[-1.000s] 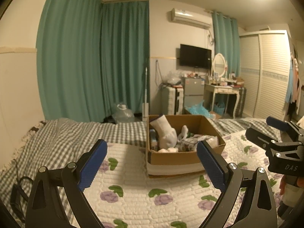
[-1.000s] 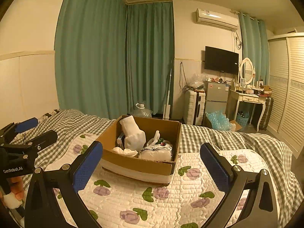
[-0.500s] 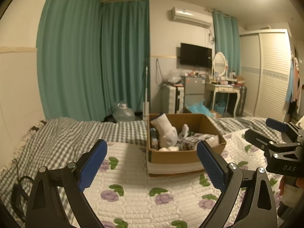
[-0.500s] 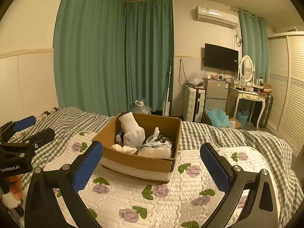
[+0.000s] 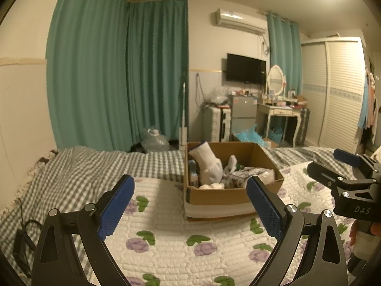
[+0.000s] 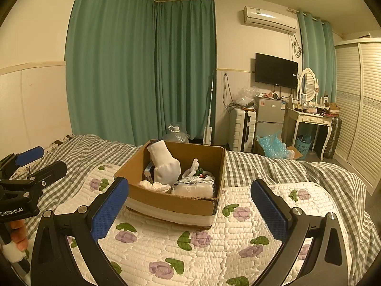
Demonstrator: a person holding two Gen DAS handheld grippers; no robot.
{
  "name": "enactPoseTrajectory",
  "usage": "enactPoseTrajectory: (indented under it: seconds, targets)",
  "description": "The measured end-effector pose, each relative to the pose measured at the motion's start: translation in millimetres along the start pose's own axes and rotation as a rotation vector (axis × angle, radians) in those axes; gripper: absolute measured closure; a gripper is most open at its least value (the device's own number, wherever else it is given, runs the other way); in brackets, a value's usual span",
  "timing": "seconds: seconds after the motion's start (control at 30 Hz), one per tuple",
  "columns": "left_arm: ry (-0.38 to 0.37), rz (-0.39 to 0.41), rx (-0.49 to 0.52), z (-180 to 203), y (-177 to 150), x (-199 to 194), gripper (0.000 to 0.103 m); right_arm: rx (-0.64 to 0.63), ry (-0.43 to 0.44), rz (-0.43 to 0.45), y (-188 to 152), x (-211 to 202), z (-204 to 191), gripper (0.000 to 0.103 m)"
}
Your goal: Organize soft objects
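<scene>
An open cardboard box (image 5: 228,196) (image 6: 166,201) stands on the bed's white quilt with purple flowers (image 5: 166,236) (image 6: 204,245). In it are an upright white glove-like soft object (image 5: 209,166) (image 6: 164,166), a wrapped white bundle (image 6: 194,187) (image 5: 250,175) and other small soft items. My left gripper (image 5: 190,208) is open and empty, held above the quilt short of the box. My right gripper (image 6: 190,211) is open and empty, facing the box. Each gripper shows at the edge of the other's view, the right gripper (image 5: 347,181) and the left gripper (image 6: 26,174).
A grey checked blanket (image 5: 83,166) covers the bed's far side. Beyond the bed are teal curtains (image 6: 142,71), a water jug (image 6: 176,135), a white suitcase (image 6: 243,128), a small fridge (image 6: 269,114), a dressing table (image 6: 309,119) and a wardrobe (image 6: 357,107).
Both views have shifted slightly; the box sits a little lower and nearer in the frames. Both grippers stay open and empty.
</scene>
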State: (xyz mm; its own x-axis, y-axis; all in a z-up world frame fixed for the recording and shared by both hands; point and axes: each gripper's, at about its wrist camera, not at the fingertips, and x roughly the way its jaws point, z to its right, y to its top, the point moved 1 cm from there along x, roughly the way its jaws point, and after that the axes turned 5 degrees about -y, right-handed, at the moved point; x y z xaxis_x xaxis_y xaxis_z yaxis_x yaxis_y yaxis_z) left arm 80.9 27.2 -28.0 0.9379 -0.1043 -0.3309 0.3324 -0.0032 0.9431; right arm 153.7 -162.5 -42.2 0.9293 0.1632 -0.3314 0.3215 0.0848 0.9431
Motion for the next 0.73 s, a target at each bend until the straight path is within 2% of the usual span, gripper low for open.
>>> enactPoseTrajectory:
  seconds: [0.73]
  targets:
    - [-0.008, -0.038, -0.004, 2.4, -4.1, 2.5, 0.006, 0.010, -0.030, -0.009, -2.7, 3.2, 0.8, 0.000]
